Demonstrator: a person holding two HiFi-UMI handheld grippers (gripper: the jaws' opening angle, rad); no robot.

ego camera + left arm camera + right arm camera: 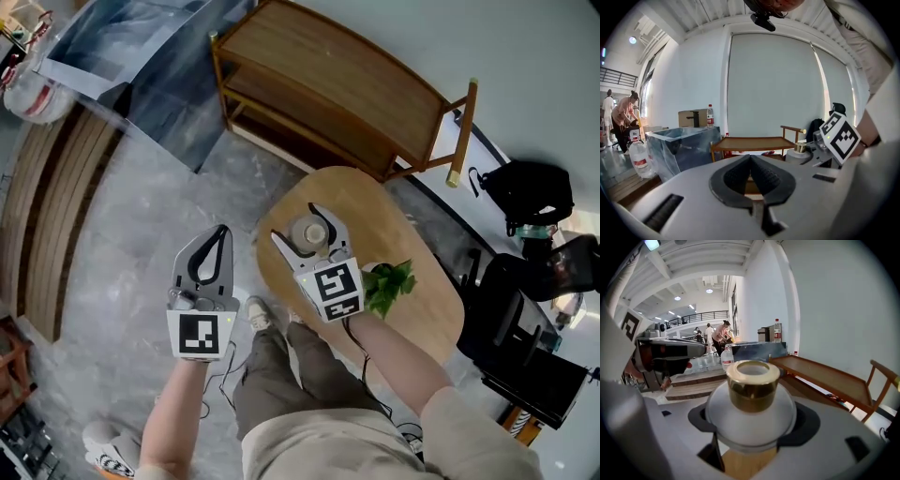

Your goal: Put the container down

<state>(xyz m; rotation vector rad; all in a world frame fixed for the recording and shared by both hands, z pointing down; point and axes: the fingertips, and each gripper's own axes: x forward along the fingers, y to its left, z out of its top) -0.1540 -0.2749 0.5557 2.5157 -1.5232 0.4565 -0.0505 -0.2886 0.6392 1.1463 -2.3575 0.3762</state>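
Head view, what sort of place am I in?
Probably a big open studio or hall: a railed mezzanine, grey stone-like floor, and a wooden bench by an oval wooden table.

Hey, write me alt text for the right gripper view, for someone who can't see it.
The right claw grips a round white container with a gold collar, over a wooden table. Behind it stand a wooden bench and distant people.

I find no lettering I can read; the red label on the clear plastic bottle is too blurred for me.
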